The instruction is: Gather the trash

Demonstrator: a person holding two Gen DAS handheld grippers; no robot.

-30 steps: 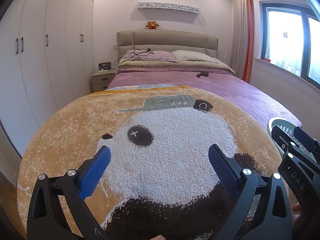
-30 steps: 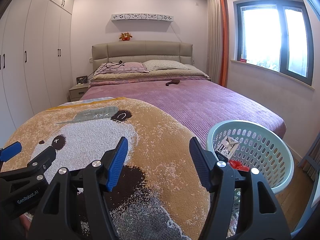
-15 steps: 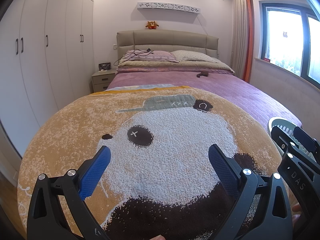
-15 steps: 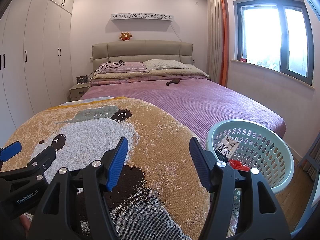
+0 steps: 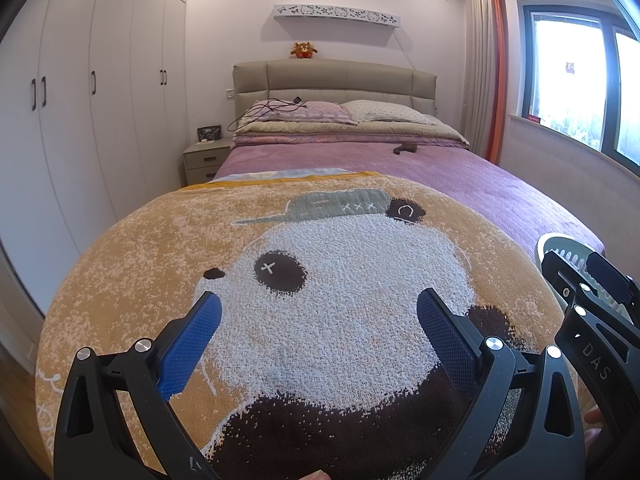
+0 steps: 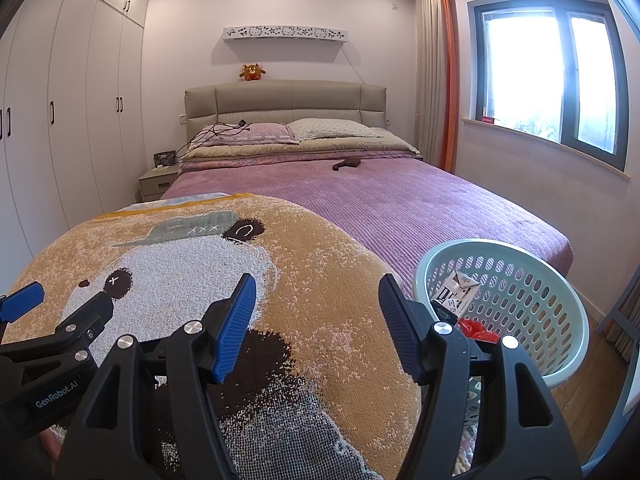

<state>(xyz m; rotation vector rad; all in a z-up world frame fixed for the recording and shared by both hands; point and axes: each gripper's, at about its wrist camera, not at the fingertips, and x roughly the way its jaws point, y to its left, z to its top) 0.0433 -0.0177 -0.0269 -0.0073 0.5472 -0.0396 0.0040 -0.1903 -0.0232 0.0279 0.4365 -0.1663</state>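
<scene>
Both grippers hover over the panda blanket at the foot of the bed, the left gripper with its 2 blue fingers spread wide and nothing between them. The right gripper has its fingers parted too (less widely), also empty. The trash, a white carton and a red wrapper, lies in the pale green basket on the floor just right of the bed.

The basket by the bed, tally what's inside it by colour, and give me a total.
In the basket, as far as the right wrist view shows:
White carton: 1
Red crumpled piece: 1
Total: 2
The right gripper's finger hides part of the basket floor, so more may lie unseen.
</scene>
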